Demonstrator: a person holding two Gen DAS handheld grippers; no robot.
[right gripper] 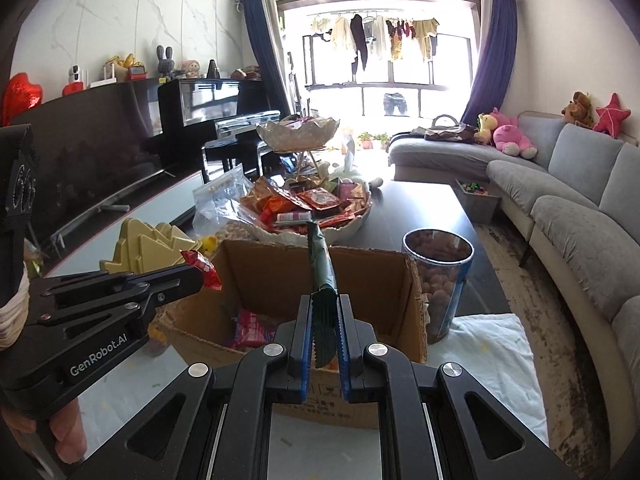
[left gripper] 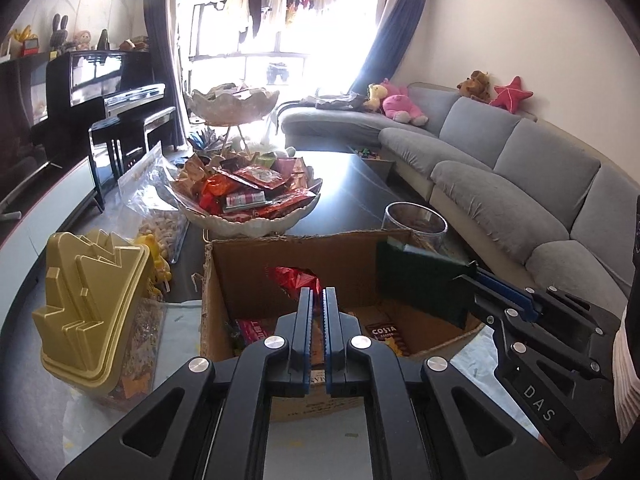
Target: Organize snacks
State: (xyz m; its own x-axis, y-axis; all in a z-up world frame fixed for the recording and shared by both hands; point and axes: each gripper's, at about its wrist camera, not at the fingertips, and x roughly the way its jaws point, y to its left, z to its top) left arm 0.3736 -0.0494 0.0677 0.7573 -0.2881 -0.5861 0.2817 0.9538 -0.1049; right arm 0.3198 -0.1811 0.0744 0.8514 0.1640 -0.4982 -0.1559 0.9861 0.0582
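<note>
We are holding a red packet (left gripper: 294, 278) and green packet (right gripper: 322, 276) in clamped grippers; several snacks are remaining in the box (right gripper: 256, 268).

A grey sofa (right gripper: 576, 200) curves along the room from 1 to 4 o'clock, with a pink plush toy (right gripper: 510, 136), a yellow one just beside it and a red star cushion (right gripper: 612, 116) on its back. At 10 o'clock a black piano (right gripper: 208, 108) stands by the marble wall, with a rabbit doll (right gripper: 165, 58) on the shelf just beside it. At 12 o'clock clothes (right gripper: 372, 38) hang before the bright window between blue curtains (right gripper: 486, 56).
</note>
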